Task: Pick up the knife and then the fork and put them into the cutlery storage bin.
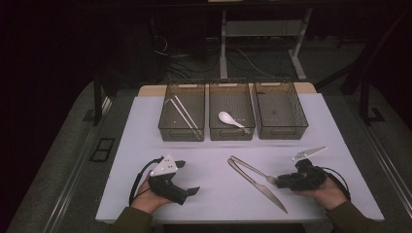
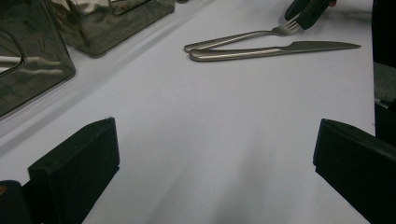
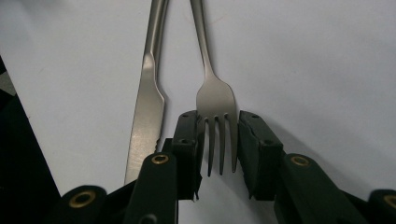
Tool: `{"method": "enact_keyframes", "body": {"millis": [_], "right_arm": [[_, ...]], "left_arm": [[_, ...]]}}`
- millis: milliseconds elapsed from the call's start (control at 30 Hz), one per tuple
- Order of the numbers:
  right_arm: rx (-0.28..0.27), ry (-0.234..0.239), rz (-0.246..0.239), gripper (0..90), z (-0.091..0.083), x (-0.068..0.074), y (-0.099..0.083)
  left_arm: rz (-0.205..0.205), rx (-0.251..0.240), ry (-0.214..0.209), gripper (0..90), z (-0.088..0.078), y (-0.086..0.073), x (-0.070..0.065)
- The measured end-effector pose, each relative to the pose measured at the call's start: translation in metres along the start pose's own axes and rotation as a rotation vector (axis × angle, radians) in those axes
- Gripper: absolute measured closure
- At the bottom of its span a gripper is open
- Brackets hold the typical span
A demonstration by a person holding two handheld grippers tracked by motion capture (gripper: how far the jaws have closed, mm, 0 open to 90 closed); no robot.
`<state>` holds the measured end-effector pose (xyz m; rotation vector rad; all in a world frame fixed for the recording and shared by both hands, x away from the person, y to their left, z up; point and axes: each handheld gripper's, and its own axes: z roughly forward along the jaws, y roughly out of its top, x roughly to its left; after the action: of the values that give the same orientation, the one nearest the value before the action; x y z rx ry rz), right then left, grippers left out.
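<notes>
While our right gripper [image 3: 217,149] sits low on the white table [image 1: 214,194], its two black jaws stand on either side of the fork [image 3: 215,100], close against the outer tines; whether they press on the metal or merely flank it we cannot tell. Just beside the fork, on its left in the right gripper view, lies the knife [image 3: 147,107], its blade running down past the left jaw. The handles of fork and knife come together at their far ends, away from the gripper, so the two make a narrow V. Well apart from the fork, we hold our left gripper [image 2: 210,163] above bare table, jaws spread wide and holding nothing. Beyond the fork stand three dark bins [image 1: 232,112] in a row: the middle one holds a white spoon [image 1: 229,118], the left one a pair of chopsticks [image 1: 184,114]. Near the fork's right, a grey three-cornered plate [image 1: 308,153] tops our right gripper.
</notes>
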<state>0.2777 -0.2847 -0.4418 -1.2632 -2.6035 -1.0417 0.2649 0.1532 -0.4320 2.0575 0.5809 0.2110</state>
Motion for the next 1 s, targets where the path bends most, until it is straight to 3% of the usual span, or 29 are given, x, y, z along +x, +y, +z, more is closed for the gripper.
{"method": "enact_keyframes", "body": {"millis": [633,800,1000], "right_arm": [[0.02,-0.069,-0.006,69.4,0.0,0.012,0.0],[0.005,-0.057,0.003,69.5,-0.002,0.009,0.0],[-0.065,-0.052,0.007,67.6,-0.009,0.004,0.002]], "left_arm": [[-0.006,-0.001,0.003,0.0,-0.001,0.0,0.0],[-0.001,0.0,0.002,0.0,-0.001,0.0,0.0],[-0.002,-0.004,0.003,0.0,0.0,0.0,0.0]]}}
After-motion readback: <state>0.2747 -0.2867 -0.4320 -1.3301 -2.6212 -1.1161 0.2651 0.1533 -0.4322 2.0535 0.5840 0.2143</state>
